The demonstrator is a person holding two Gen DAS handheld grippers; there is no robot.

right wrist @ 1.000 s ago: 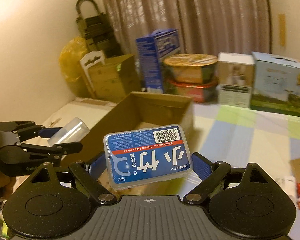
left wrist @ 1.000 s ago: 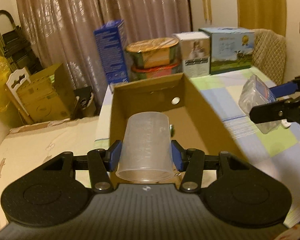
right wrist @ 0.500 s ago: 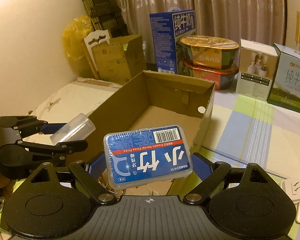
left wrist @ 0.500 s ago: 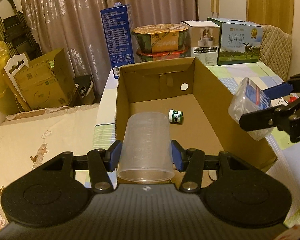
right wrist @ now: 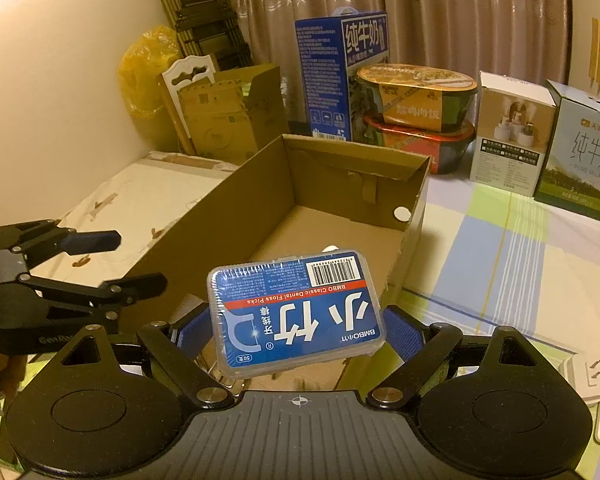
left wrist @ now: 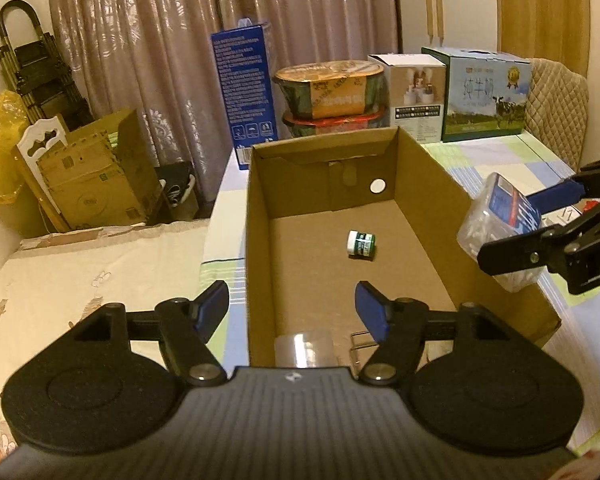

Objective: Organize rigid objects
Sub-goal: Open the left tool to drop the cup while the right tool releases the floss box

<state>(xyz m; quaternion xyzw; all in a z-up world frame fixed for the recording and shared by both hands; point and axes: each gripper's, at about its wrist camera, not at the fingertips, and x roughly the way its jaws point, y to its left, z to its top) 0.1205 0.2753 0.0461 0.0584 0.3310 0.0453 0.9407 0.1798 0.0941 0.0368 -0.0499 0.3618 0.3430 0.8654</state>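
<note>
Left gripper [left wrist: 292, 308] is hanging over the near end of the cardboard box [left wrist: 420, 184], its jaws having just been opening and now standing apart with nothing between them. Only its own view is showing the clear plastic cup [left wrist: 304, 350] lying in the box at six o'clock and a small green jar [left wrist: 361, 243] toward one o'clock. Right gripper [right wrist: 296, 334] is pinching the blue floss-pick case [right wrist: 296, 312]; its own view is showing the label, while the left view is catching just the case's edge at three o'clock.
</note>
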